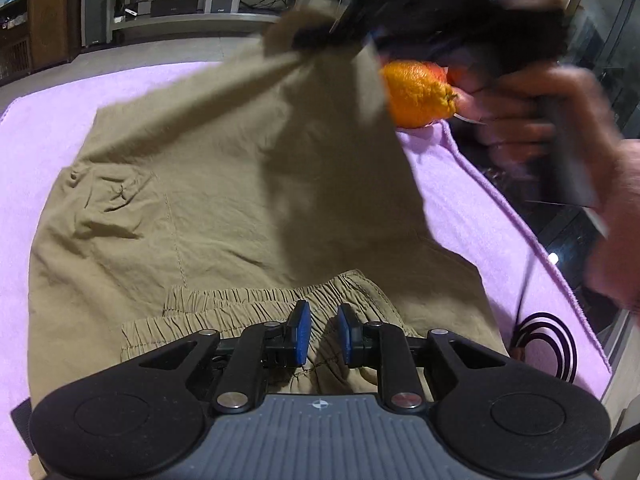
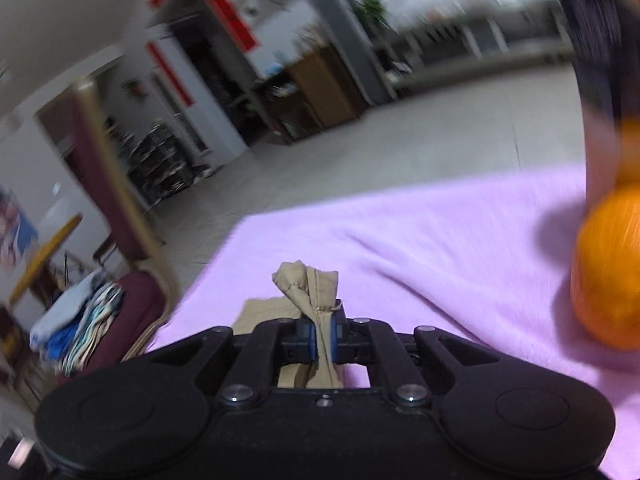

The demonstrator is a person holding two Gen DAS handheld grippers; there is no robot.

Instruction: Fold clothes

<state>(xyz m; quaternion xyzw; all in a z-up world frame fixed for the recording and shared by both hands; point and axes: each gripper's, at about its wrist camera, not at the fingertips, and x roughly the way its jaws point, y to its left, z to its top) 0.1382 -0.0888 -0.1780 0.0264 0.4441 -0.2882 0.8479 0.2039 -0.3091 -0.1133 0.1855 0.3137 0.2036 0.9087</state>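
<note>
Khaki shorts (image 1: 208, 184) lie spread on a purple blanket (image 1: 480, 208). Their elastic waistband (image 1: 240, 300) is bunched just in front of my left gripper (image 1: 323, 322). Its blue pads (image 1: 301, 328) stand a narrow gap apart over the waistband, and no cloth fills the gap. My right gripper (image 2: 324, 338) is shut on a corner of the shorts (image 2: 308, 284), which sticks up between its pads. In the left wrist view that gripper (image 1: 320, 36) is a dark blur at the top, holding the corner raised so the cloth slopes up from the blanket.
An orange fruit (image 1: 416, 96) sits on the blanket by the far right edge, also in the right wrist view as the fruit (image 2: 608, 272). A person's hand (image 1: 540, 120) holds the right gripper's handle. A chair piled with clothes (image 2: 92, 320) stands left of the blanket. Shelves (image 1: 224, 0) line the far wall.
</note>
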